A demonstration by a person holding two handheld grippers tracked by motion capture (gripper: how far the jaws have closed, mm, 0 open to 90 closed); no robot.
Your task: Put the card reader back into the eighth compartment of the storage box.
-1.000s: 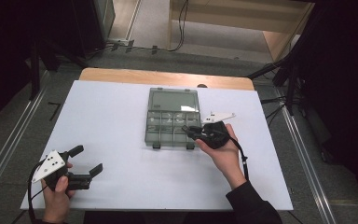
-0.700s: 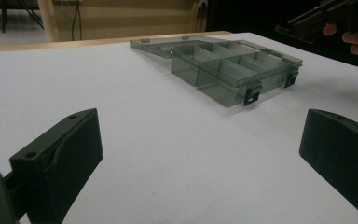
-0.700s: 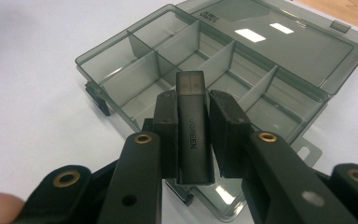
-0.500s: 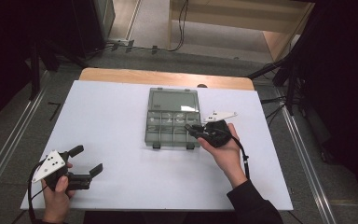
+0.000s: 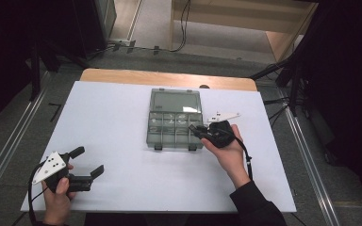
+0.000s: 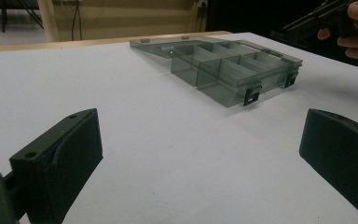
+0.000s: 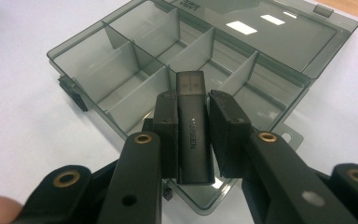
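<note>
I have a small black rectangular USB stick [image 7: 193,126] with a translucent smoky cap clamped between the two pads of my right tongs [image 7: 193,135]. The jaws stand narrow, pressing on its long sides, and the capped end points forward past the pads. The stick hangs just above the near right part of the smoky grey, see-through plastic compartment box [image 7: 135,70], over the near row of compartments; whether it touches a divider I cannot tell. In the high view my right tongs [image 5: 197,129] sit at the right near corner of the box [image 5: 174,123], reaching in from the right.

The box lies open near the middle of the white table [image 5: 118,117], a little to the far side. Its flat lid [image 5: 175,101] is folded back on the far side and rests on the table. The tray is split by thin walls into two rows of compartments, and two dark latches [image 6: 251,95] stick out from its near edge.

My left tongs [image 5: 88,162] are at the near left of the table, well apart from the box. Their jaws are spread wide with nothing between them, and from their own view the box [image 6: 228,70] lies ahead, with my right hand [image 6: 354,28] at the far right.
</note>
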